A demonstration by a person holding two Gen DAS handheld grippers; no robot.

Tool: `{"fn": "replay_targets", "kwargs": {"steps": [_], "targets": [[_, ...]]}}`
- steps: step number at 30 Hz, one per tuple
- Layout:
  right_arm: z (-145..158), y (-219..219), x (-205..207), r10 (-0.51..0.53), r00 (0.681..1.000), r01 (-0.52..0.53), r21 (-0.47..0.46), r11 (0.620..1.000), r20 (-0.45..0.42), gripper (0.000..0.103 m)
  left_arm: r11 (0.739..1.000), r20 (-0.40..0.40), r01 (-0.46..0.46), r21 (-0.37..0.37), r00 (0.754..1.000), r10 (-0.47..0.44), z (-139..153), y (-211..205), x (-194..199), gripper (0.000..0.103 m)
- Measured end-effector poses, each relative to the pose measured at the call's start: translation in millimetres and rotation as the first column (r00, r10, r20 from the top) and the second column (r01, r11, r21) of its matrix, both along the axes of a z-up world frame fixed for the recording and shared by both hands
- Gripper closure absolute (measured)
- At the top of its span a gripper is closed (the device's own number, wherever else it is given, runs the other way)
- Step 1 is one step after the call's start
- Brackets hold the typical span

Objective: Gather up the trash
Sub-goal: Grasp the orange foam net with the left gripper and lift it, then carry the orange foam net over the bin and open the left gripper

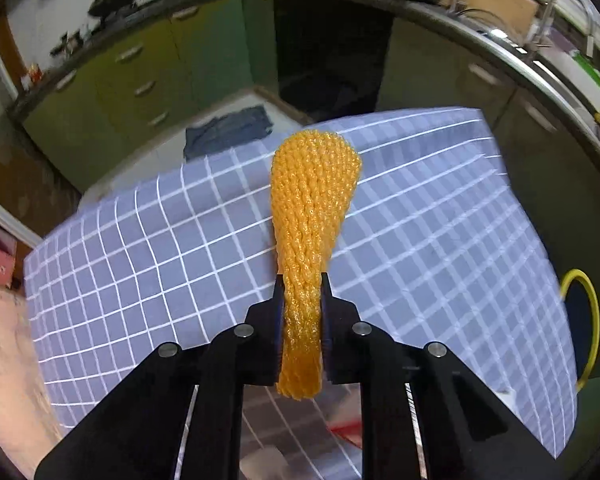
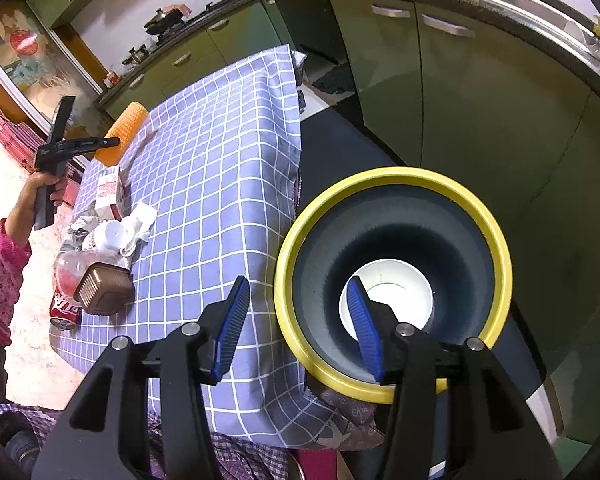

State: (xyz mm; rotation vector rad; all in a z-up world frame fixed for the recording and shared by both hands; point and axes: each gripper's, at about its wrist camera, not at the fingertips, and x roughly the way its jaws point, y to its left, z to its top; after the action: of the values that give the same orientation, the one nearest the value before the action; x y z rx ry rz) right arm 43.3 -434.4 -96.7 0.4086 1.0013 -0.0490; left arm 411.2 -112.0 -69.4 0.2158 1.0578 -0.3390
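My left gripper (image 1: 302, 284) is shut on an orange foam net sleeve (image 1: 314, 200) and holds it above the blue checked tablecloth (image 1: 140, 280). The sleeve (image 2: 126, 132) and left gripper (image 2: 114, 142) also show in the right wrist view at the table's far left. My right gripper (image 2: 300, 292) is open and empty, over the table's right edge and the rim of a dark bin with a yellow rim (image 2: 496, 240). A white cup (image 2: 404, 292) lies at the bin's bottom. Trash sits at the table's left edge: a carton (image 2: 110, 192), crumpled tissue (image 2: 142, 220), a brown box (image 2: 104, 290), a red can (image 2: 64, 310).
Green kitchen cabinets (image 2: 460, 92) and a dark counter curve around behind the table. The bin (image 1: 580, 320) stands on the floor right of the table. A dark cloth (image 1: 228, 130) lies on the floor beyond the table. A clear plastic bottle (image 2: 74, 266) lies among the trash.
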Motion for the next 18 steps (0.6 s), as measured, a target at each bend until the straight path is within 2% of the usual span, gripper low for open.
{"fn": "replay_targets", "kwargs": {"steps": [5, 8, 11, 13, 14, 18], "targets": [[7, -3, -18, -0.023, 0.999, 0.024, -0.009, 1.000, 0.038, 0.053, 0.994, 0.031, 0.106, -0.035, 0.994, -0.105, 40, -41, -55, 0.088], [12, -8, -34, -0.046, 0.997, 0.047, -0.015, 0.999, 0.064, 0.052, 0.974, 0.042, 0.222, -0.040, 0.975, -0.220, 56, -83, -97, 0.088], [13, -14, -50, -0.070, 0.995, 0.071, -0.014, 0.997, 0.077, 0.052, 0.933, 0.040, 0.354, -0.063, 0.935, -0.352, 63, -127, -141, 0.088], [13, -18, -60, -0.085, 0.993, 0.087, -0.013, 0.996, 0.081, 0.052, 0.891, 0.023, 0.448, -0.078, 0.894, -0.447, 62, -162, -171, 0.088], [12, -22, -66, -0.095, 0.992, 0.097, -0.016, 0.995, 0.083, 0.052, 0.861, 0.009, 0.501, -0.080, 0.865, -0.502, 60, -182, -189, 0.088], [11, -35, -87, -0.138, 0.986, 0.140, -0.010, 0.990, 0.092, 0.052, 0.772, -0.038, 0.630, -0.084, 0.772, -0.634, 46, -242, -232, 0.088]]}}
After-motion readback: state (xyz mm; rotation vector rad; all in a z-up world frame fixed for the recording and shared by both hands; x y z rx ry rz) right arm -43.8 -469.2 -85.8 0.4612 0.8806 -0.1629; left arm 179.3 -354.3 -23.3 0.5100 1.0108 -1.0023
